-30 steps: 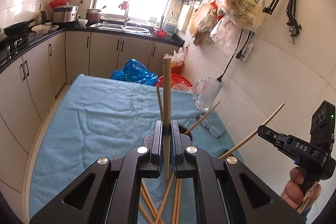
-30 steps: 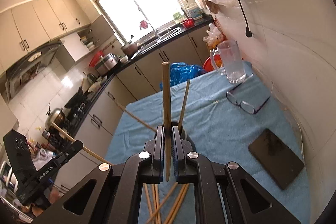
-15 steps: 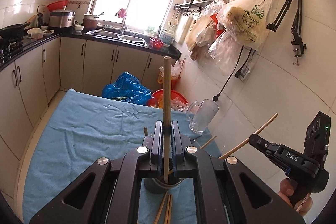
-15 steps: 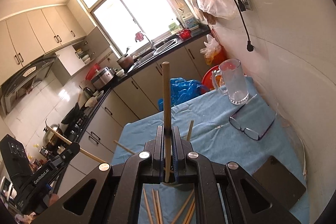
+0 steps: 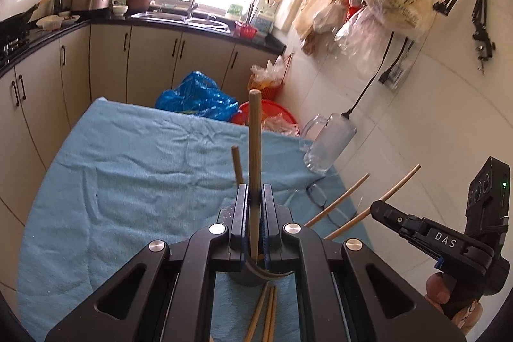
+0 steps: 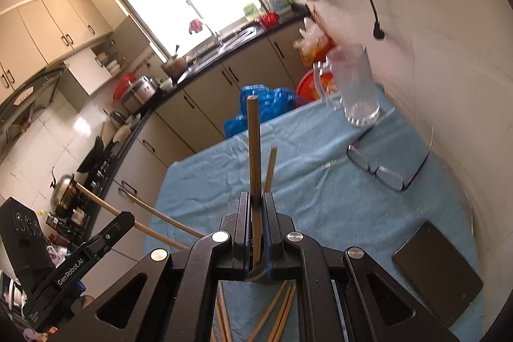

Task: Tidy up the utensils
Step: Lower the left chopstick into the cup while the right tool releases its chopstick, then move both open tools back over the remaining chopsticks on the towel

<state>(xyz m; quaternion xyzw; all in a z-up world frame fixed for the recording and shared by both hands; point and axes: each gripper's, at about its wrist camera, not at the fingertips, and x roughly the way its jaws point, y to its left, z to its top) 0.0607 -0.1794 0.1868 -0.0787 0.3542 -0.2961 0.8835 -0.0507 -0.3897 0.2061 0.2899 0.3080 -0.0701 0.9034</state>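
The task stood partway, by my reading: each gripper was clamped on one chopstick above a dark holder cup (image 5: 248,276), which sat on the blue towel (image 5: 128,181) and already held at least two sticks; one of them (image 5: 237,164) leaned out behind the cup; another (image 5: 336,201) slanted away to the cup's right. The left gripper (image 5: 255,213) had its jaws narrowed tight on an upright chopstick (image 5: 255,149) whose lower end reached down to the cup's mouth; whether the tip was inside the rim could not be told. The right gripper (image 6: 255,217) likewise pinched its own chopstick (image 6: 255,156) just over the same cup (image 6: 256,276); so two sticks looked about to go in, neither yet released.

What was left: several loose chopsticks (image 5: 266,313) lay flat on the towel on the near side of the cup, and would likely need picking up in turn.

Around the cup: a clear glass mug (image 6: 354,85) stood well beyond it near the wall; a pair of glasses (image 6: 384,169) lay between the mug and the cup, off to the right; a dark phone (image 6: 437,271) rested on the towel right of the cup.

In the way, as I judged it: both grippers crowded one small opening together; the sticks already leaning in the cup narrowed the room for new ones, and might be knocked.
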